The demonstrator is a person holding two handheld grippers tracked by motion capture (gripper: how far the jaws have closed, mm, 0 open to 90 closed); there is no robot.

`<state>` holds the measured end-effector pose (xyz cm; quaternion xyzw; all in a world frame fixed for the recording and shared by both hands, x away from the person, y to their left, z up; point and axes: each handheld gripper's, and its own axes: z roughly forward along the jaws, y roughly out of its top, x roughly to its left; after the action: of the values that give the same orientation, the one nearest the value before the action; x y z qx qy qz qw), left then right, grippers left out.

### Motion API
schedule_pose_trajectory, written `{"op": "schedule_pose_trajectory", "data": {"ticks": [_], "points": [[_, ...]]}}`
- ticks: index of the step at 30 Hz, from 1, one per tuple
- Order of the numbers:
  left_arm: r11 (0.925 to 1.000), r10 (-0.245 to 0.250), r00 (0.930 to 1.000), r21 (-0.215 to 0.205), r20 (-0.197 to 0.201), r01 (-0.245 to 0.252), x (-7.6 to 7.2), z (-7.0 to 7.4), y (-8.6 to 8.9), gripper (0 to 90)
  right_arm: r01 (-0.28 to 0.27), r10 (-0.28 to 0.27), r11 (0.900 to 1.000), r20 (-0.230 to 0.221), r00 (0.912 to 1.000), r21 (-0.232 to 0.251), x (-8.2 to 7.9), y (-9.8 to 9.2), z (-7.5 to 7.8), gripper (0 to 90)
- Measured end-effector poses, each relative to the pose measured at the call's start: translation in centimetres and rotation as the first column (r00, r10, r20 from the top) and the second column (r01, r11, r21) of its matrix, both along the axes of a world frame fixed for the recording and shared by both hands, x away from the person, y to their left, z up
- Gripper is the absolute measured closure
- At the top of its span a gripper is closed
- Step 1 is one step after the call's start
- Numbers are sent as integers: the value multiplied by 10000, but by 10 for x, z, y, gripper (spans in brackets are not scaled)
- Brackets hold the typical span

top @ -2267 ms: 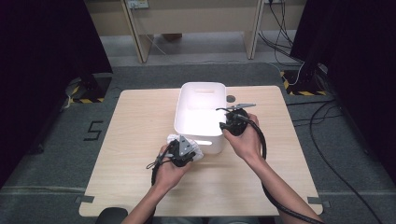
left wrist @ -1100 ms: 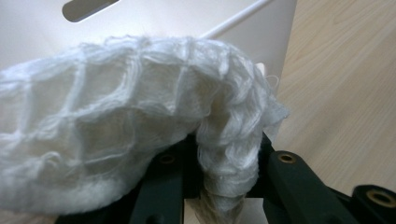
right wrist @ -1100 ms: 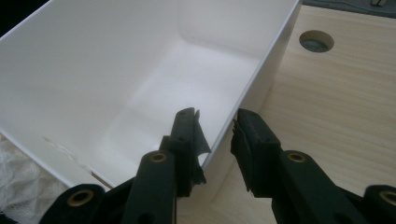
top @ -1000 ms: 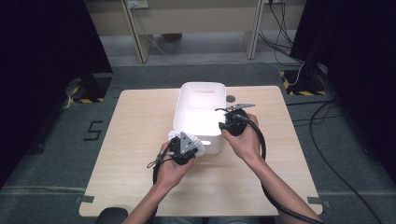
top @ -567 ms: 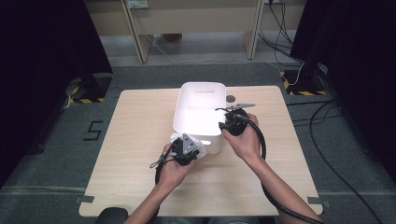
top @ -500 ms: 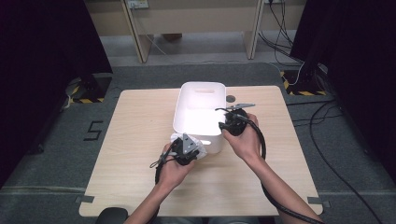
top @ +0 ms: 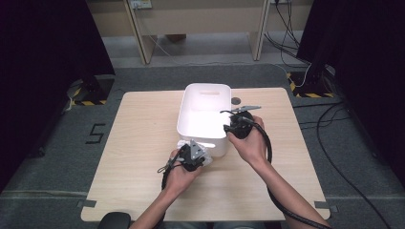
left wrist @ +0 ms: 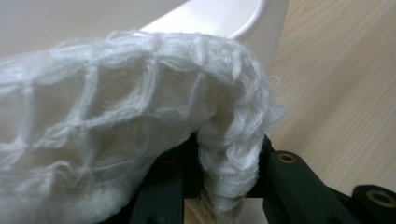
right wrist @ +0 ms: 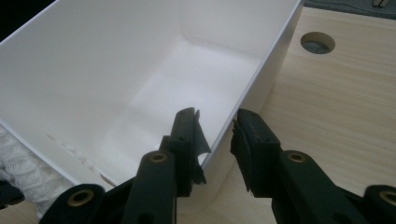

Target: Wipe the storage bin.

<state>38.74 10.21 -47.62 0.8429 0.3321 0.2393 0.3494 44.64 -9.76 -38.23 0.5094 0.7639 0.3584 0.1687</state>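
Clenching a white knitted cloth (left wrist: pixel 140 116), the left tool (top: pixel 192 153) sits at the counter's (top: pixel 133 143) six o'clock edge of the white bin (top: pixel 203 129), the cloth bunched against the bin's outer wall there. At the bin's three o'clock wall, the right tool (right wrist: pixel 215 133) straddles the rim, one jaw inside and one outside; whether the pads press I cannot tell.
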Motion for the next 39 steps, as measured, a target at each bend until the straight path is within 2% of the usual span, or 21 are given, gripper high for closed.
{"op": "schedule_pose_trajectory", "data": {"ticks": [11,18,26,34,39], "points": [[9998,-96,9994,175,-340,102,4,-17,-3,741,-7,7,10000,-6,10000,81,0,0,0,696],[9999,-51,9994,127,-337,55,7,-19,-3,741,10,-10,9999,-8,10000,110,1,0,0,692],[9998,-153,9998,117,-88,154,5,-14,-4,741,8,-8,9999,9,10000,110,1,0,0,693],[9995,-231,9995,-218,203,235,2,1,-7,741,18,-18,9999,14,10000,106,0,0,0,693],[9994,-317,9988,-155,385,324,0,8,-7,741,13,-13,9999,19,10000,113,1,0,0,693]]}}
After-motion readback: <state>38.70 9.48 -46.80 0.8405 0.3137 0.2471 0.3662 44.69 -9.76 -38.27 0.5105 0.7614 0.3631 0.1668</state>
